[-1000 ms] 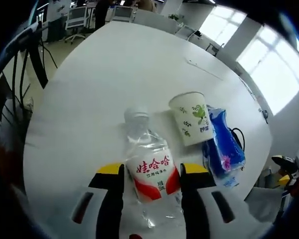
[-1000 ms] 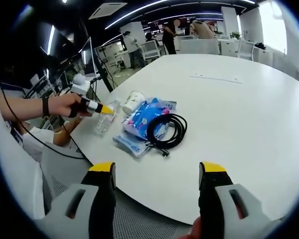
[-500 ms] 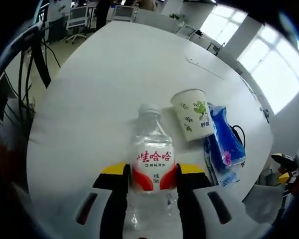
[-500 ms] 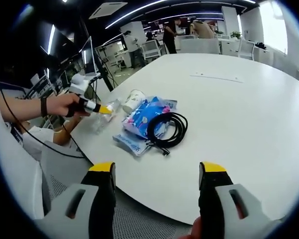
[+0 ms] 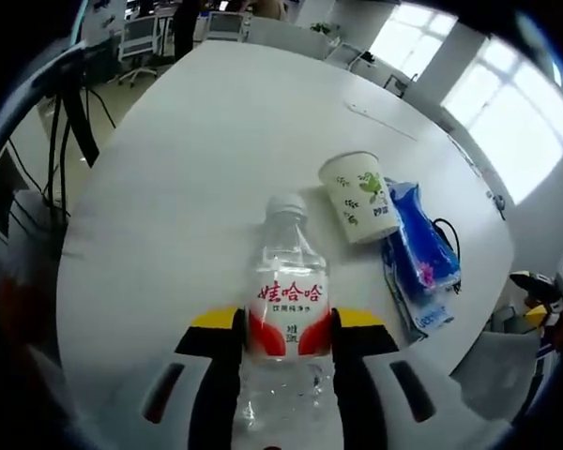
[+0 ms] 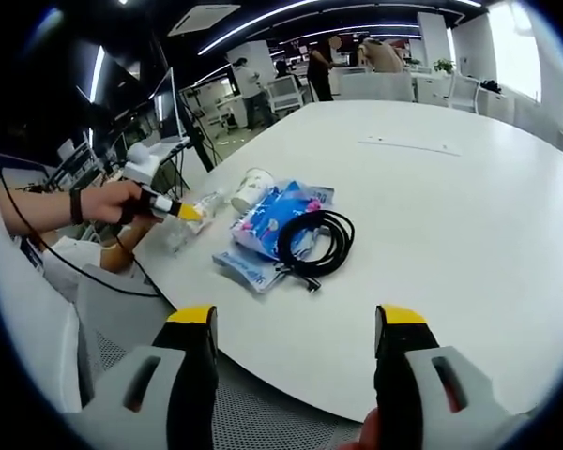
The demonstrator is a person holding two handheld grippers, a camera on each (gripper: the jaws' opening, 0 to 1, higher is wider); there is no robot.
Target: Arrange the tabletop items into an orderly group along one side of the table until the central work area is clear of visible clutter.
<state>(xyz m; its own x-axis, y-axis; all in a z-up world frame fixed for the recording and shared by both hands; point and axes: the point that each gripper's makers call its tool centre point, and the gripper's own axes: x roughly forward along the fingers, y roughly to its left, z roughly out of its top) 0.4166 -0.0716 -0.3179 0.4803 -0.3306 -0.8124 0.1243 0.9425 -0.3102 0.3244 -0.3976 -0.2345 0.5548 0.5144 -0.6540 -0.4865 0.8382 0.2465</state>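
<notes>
My left gripper (image 5: 281, 328) has its jaws closed on the water bottle (image 5: 285, 305) near the table (image 5: 197, 141) edge, left of the paper cup (image 5: 360, 197), so next I'd set it beside the cup, while my right gripper (image 6: 296, 328) hangs wide open, holding nothing.

Clear bottle (image 5: 287, 309), paper cup (image 5: 359, 197), blue pack (image 5: 420, 258), seemingly adjacent.
</notes>
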